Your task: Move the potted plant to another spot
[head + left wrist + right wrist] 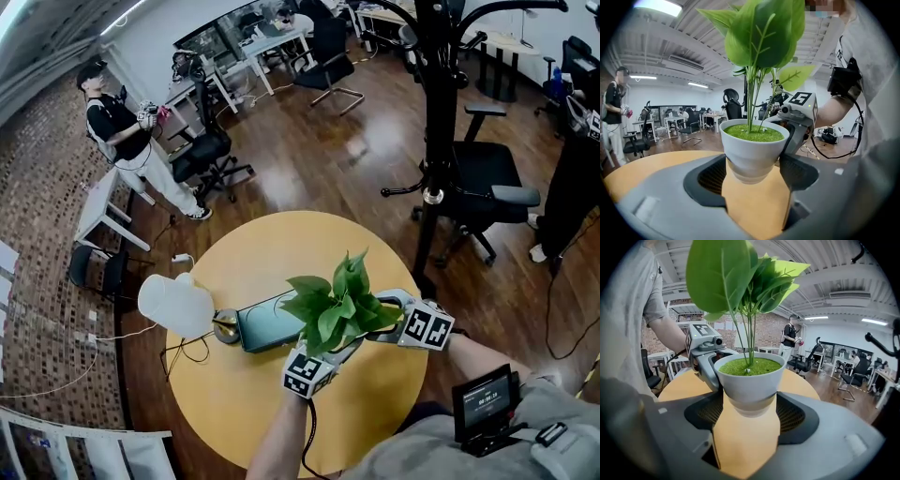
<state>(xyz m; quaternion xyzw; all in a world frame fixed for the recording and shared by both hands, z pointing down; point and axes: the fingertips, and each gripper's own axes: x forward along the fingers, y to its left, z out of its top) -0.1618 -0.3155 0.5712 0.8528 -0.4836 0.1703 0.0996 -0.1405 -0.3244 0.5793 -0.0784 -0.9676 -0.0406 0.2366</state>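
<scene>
The potted plant is a white pot of green moss with broad green leaves, over the middle of the round yellow table. My left gripper is shut on the pot's narrow lower part, with a pad pressed against each side. From the opposite side my right gripper is shut on the same pot. In the head view the leaves hide both pairs of fingertips. Only the marker cubes, left and right, stick out there.
A white lamp shade and a dark flat slab lie on the table just left of the plant. A black stand and an office chair rise beyond the table's far right edge. A person stands far left.
</scene>
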